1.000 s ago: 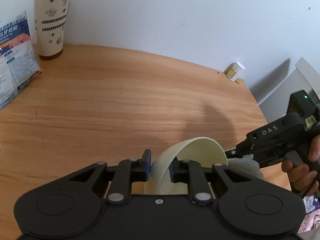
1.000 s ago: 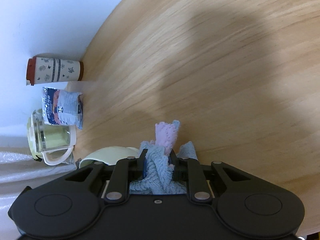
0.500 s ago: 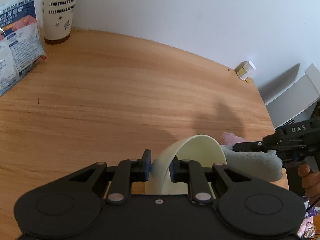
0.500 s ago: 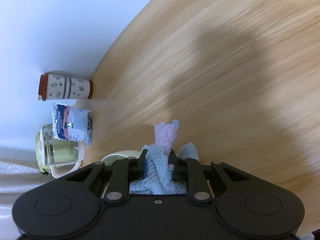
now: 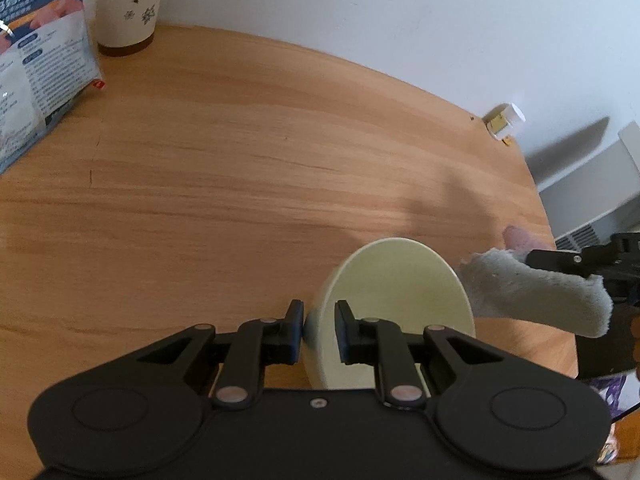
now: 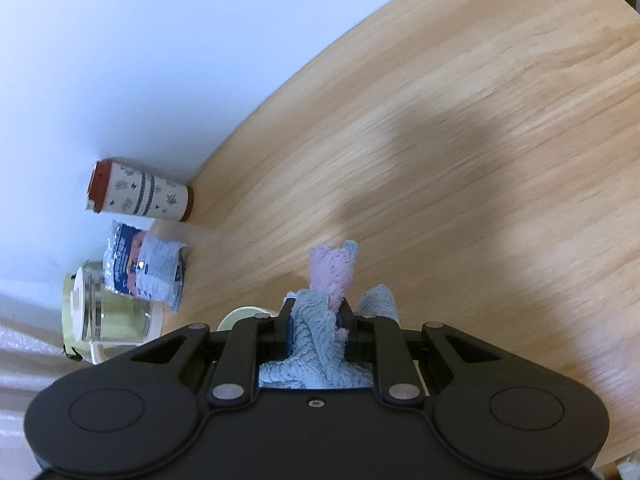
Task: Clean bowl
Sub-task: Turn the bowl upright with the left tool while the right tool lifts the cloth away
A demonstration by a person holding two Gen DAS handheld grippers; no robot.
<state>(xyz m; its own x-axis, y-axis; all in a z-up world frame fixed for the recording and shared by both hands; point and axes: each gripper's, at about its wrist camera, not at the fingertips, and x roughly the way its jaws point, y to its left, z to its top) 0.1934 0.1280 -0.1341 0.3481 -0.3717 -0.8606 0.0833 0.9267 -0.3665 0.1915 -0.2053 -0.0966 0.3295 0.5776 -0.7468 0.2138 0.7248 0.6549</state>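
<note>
My left gripper (image 5: pixel 319 322) is shut on the rim of a pale yellow bowl (image 5: pixel 394 292), held tilted above the wooden table (image 5: pixel 224 184) with its opening facing right. My right gripper (image 6: pixel 319 322) is shut on a blue and pink cloth (image 6: pixel 326 304). In the left wrist view the cloth (image 5: pixel 532 292) hangs just right of the bowl's rim, close to it, with the right gripper (image 5: pixel 576 260) at the far right edge. A sliver of the bowl (image 6: pixel 246 316) shows below left in the right wrist view.
A patterned cup (image 5: pixel 124 4) and a printed bag (image 5: pixel 36 68) stand at the back left by the wall. A small white bottle (image 5: pixel 503 120) sits at the table's far right edge. A glass kettle (image 6: pixel 108 316) stands beside the bag (image 6: pixel 144 268) and cup (image 6: pixel 140 192).
The left gripper has moved forward with the bowl, so the cup and bag look closer. The right gripper with the cloth has drawn back to the right, out of the bowl's mouth.
</note>
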